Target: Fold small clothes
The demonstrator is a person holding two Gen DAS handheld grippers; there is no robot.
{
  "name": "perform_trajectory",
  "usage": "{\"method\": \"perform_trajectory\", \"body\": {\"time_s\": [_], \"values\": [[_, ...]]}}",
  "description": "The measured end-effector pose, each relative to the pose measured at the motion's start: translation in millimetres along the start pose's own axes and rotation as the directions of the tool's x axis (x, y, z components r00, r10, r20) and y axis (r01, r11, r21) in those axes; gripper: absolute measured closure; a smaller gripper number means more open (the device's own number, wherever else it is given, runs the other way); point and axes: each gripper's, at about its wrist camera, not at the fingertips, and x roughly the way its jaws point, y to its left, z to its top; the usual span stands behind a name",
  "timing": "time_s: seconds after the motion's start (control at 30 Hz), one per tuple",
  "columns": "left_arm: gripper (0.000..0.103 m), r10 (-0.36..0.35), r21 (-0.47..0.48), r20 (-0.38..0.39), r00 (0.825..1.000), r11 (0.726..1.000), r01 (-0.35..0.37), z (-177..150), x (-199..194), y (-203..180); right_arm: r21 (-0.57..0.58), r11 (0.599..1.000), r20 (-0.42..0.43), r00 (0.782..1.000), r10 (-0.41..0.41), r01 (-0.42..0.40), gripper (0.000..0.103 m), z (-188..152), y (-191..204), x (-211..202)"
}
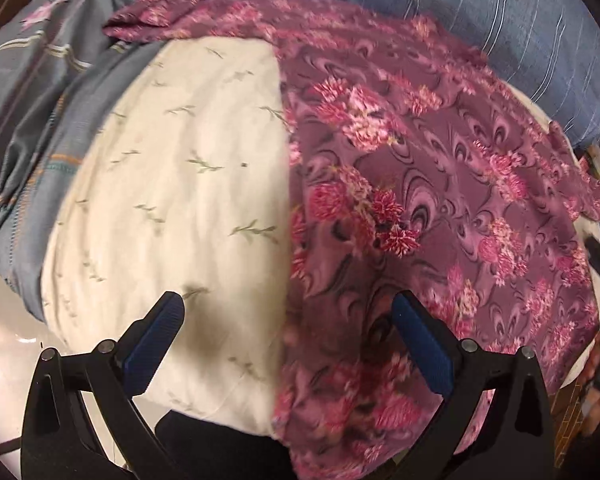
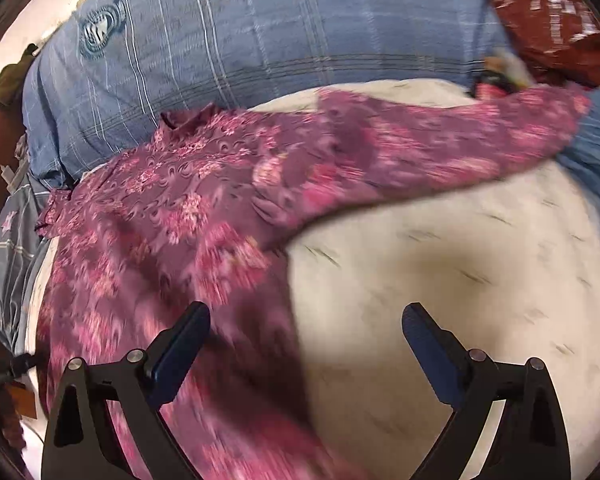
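A purple garment with pink flowers (image 1: 440, 184) lies spread on a cream bed cover (image 1: 180, 168). My left gripper (image 1: 288, 312) is open and empty, over the garment's left edge near its hem. In the right wrist view the same garment (image 2: 172, 216) lies at the left, with one sleeve (image 2: 440, 148) stretched out to the right. My right gripper (image 2: 306, 320) is open and empty, over the garment's right edge where it meets the cream cover (image 2: 460, 280). This view is blurred.
A blue striped pillow (image 2: 260, 40) lies behind the garment. A grey-blue patterned quilt (image 1: 32, 120) is bunched at the left. A dark red packet (image 2: 552, 20) sits at the far right. The pale floor (image 1: 8, 340) shows beyond the bed's near left edge.
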Motion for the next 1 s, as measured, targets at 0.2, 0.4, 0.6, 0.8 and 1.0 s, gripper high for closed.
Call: {"method": "perform_trajectory", "body": {"time_s": [0.2, 0.4, 0.6, 0.8, 1.0], "values": [[0.0, 0.006, 0.024, -0.005, 1.0, 1.0, -0.006, 11, 5, -8, -0.163, 0.987, 0.022, 1.0, 0.013, -0.009, 0.095, 21, 38, 38], [0.0, 0.017, 0.036, 0.042, 0.999, 0.999, -0.019, 30, 3, -7, -0.052, 0.998, 0.106, 0.994, -0.035, 0.04, 0.096, 71, -12, 33], [0.0, 0.046, 0.069, 0.014, 0.999, 0.996, -0.047, 31, 20, -13, 0.055, 0.995, 0.048, 0.996, 0.078, -0.081, 0.081, 67, -61, 16], [0.0, -0.028, 0.077, -0.009, 1.0, 0.997, 0.029, 5, 8, -3, 0.046, 0.989, -0.044, 0.989, 0.141, -0.139, 0.049, -34, -88, -24], [0.0, -0.143, 0.078, -0.135, 0.98, 0.985, 0.155, -40, 3, 4, -0.002, 0.991, 0.009, 0.991, 0.134, -0.134, 0.049, -94, -74, -35]]}}
